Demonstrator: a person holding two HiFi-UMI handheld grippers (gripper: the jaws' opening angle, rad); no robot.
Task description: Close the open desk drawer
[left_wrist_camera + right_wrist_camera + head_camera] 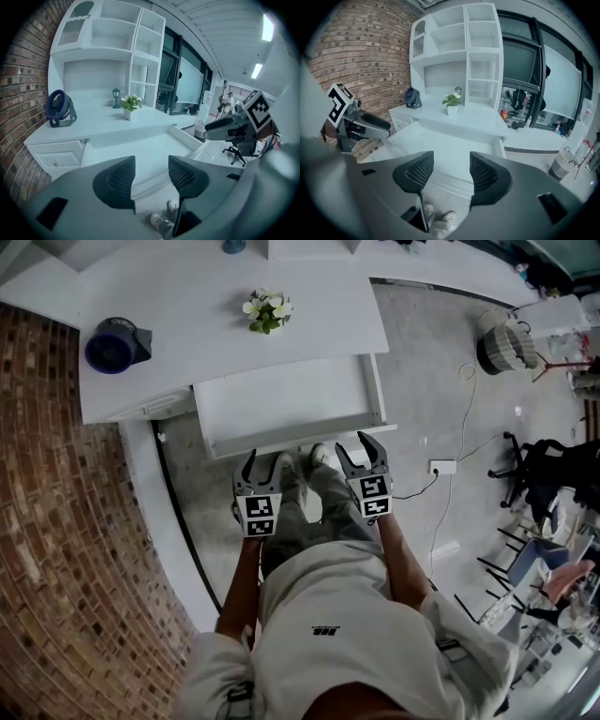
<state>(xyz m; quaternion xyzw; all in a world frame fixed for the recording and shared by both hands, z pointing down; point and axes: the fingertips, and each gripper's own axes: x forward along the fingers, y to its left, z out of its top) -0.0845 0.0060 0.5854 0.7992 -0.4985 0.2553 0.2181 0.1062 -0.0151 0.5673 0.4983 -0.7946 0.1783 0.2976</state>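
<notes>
Left gripper: jaws stood spread, gripping nothing. Right gripper: likewise spread, level alongside. Both hung just before the front edge of the drawer, which stood pulled out from the white desk. On top: blue fan, potted flowers.

The worktop is plain white, and so are the open drawer and the shelving. The fan is navy blue. The little plant has cream blossoms and green leaves. The wall is red-brown brick with pale mortar lines, and the floor is mottled grey. The left gripper and right gripper are grey, each with 1 cube of black-and-white square markers. Their jaws carry black pads with a fine mesh pattern. The person's shirt is pale beige.
</notes>
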